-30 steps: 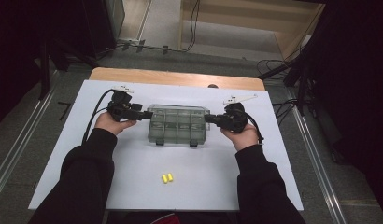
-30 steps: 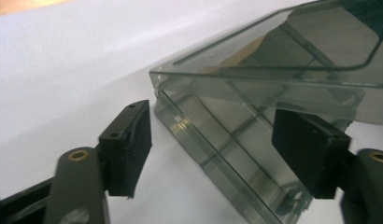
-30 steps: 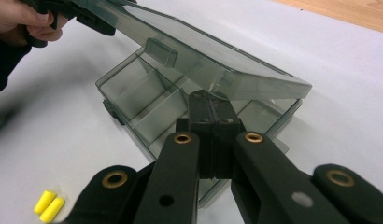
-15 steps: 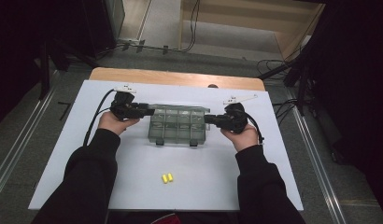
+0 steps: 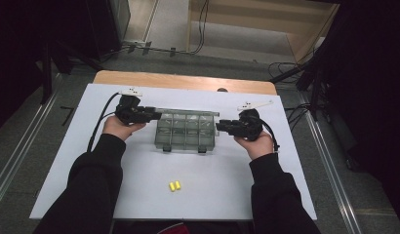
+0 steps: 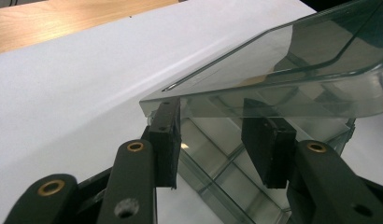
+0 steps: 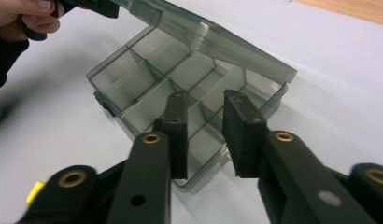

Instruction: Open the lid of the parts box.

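Here, left tongs (image 6: 222, 149) with jaws part-way apart, one pad outside the near end wall of the clear compartment box (image 5: 186, 130), the other inside, under the raised lid (image 6: 292, 60); whether the pads press that wall cannot be told from the left gripper view. Right tongs (image 7: 206, 135) just opened a little, jaws apart with nothing between them, hovering above the opposite end of the box, not touching it. In the high view, left tongs (image 5: 150, 115) at the box's left end, right tongs (image 5: 221, 127) just beside its right end, each carried in a hand (image 5: 119, 127) coming from a dark sleeve (image 5: 93, 180). Lid tilted up at the far, hinged edge, half open over several empty compartments. Box resting on the white bench (image 5: 66, 161), about the middle of it, two dark latches on the near side. Closer to the person, well apart from the box, a small yellow piece (image 5: 174, 185) lying on the bench. Beyond the white sheet, a strip of bare wood (image 5: 183, 80) along the far edge.
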`<state>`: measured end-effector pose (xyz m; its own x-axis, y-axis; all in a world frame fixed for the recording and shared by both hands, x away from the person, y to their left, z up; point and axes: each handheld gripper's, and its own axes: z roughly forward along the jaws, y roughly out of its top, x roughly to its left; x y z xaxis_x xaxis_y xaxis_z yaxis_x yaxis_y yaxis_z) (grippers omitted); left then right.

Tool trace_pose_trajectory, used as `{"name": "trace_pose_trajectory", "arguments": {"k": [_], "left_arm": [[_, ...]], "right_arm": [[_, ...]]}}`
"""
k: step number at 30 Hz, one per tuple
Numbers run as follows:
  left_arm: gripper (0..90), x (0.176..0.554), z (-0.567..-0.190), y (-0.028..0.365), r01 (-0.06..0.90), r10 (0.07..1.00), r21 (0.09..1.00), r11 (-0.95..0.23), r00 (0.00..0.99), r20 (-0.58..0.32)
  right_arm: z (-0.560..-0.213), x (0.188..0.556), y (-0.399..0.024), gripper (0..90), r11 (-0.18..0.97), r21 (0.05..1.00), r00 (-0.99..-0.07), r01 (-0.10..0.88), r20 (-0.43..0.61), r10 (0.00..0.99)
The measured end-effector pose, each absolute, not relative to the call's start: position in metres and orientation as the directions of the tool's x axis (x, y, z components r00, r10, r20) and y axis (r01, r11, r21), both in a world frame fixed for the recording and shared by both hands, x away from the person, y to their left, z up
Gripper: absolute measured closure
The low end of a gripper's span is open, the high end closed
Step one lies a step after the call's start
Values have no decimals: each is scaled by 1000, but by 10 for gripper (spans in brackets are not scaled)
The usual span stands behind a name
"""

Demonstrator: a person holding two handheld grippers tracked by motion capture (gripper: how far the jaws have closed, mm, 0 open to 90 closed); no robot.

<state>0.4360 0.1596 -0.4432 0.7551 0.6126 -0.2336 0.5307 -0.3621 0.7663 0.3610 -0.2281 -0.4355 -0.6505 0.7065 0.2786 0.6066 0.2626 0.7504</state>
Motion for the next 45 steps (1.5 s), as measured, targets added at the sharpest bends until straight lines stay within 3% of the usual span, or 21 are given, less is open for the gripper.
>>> {"name": "trace_pose_trajectory", "arguments": {"k": [3, 13, 26, 45], "left_arm": [[579, 436, -443, 159, 529, 613, 768, -362, 755, -231], [579, 436, -442, 159, 527, 611, 770, -361, 757, -232], [579, 437, -442, 158, 533, 616, 776, -338, 748, -246], [569, 443, -438, 151, 509, 643, 800, -318, 736, -212]], "right_arm": [[-439, 364, -232, 514, 244, 772, -652, 587, 272, 708], [-448, 384, -230, 425, 235, 787, -641, 571, 248, 726], [-453, 406, -220, 449, 266, 792, -653, 549, 208, 729], [-457, 412, -213, 572, 245, 816, -627, 524, 174, 760]]}}
